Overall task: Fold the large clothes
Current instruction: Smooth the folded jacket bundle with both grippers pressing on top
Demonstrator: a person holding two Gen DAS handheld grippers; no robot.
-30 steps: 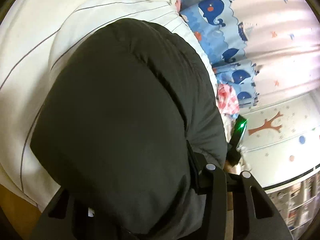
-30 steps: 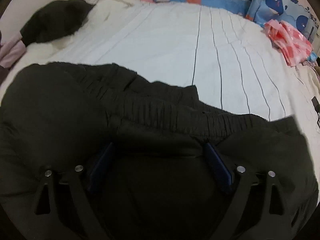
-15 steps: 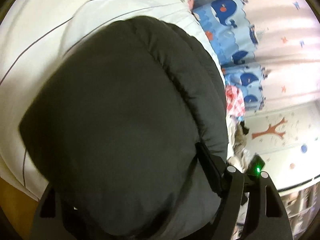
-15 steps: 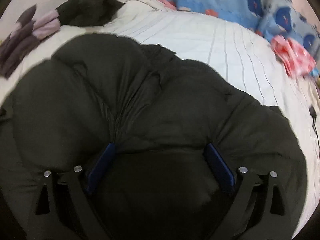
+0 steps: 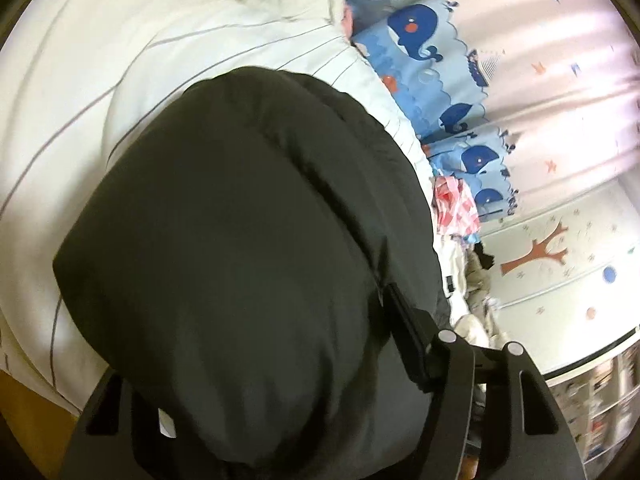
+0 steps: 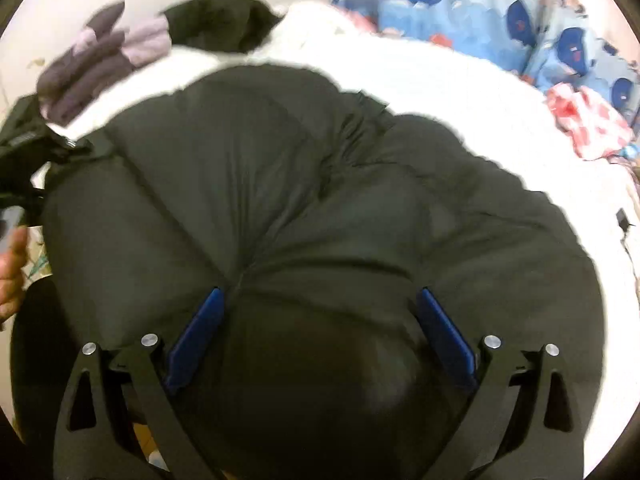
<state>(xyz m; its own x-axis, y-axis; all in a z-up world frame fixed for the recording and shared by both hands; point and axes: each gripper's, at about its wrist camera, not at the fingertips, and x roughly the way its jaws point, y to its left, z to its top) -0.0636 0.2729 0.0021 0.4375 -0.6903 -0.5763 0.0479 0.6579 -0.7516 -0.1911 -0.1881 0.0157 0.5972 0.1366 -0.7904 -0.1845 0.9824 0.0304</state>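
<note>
Now | one black puffer jacket (image 6: 320,200) | two hand-held grippers: left hand-held gripper (image 5: 280,360) closing, right hand-held gripper (image 6: 320,344) widening, both astride jacket

White bedsheet (image 5: 248,52) with thin dark stripes. Blue whale-print fabric (image 5: 416,28) along its edge. Pink star-print curtain (image 5: 560,92). Red-and-white crumpled cloth (image 6: 592,120). Purple-grey quilted item (image 6: 104,60). Wall with tree motif (image 5: 536,252).

The jacket (image 6: 320,200) now lies doubled over itself, its ribbed hem covered, hiding more of the bed (image 6: 460,92). The right gripper (image 6: 320,320) has just been opening around its padding; the left gripper (image 5: 280,360) widened, then narrowed, jacket between.
</note>
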